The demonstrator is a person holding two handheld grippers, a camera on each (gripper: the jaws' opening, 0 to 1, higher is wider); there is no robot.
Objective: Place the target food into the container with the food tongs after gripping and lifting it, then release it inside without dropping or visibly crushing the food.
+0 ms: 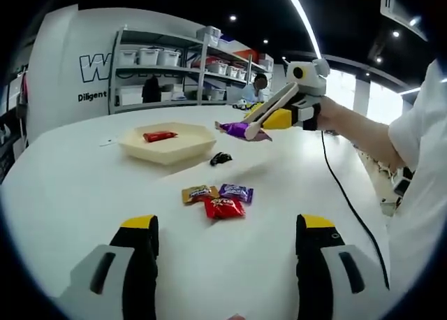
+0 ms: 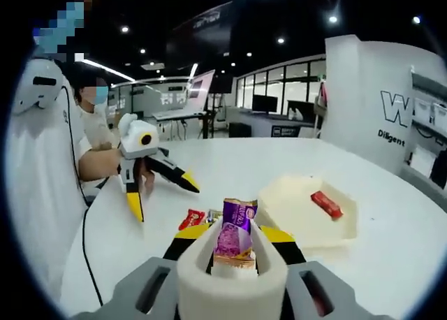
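White food tongs [image 2: 230,281] sit clamped between the jaws of my right gripper [image 2: 234,234], and their tips pinch a purple wrapped candy [image 2: 236,230]. In the left gripper view the right gripper [image 1: 274,119] comes in from the right with the tongs [image 1: 276,103], holding the purple candy [image 1: 236,129] in the air just right of the cream tray [image 1: 143,151]. One red candy [image 1: 159,135] lies in the tray. My left gripper [image 1: 228,226] stands open low over the table, and it also shows in the right gripper view [image 2: 162,198].
Loose sweets lie in front of the tray: an orange one [image 1: 199,193], a purple one [image 1: 236,191], a red one [image 1: 223,207] and a black one [image 1: 221,158]. A black cable [image 1: 346,194] trails across the table. Shelves [image 1: 174,75] stand behind.
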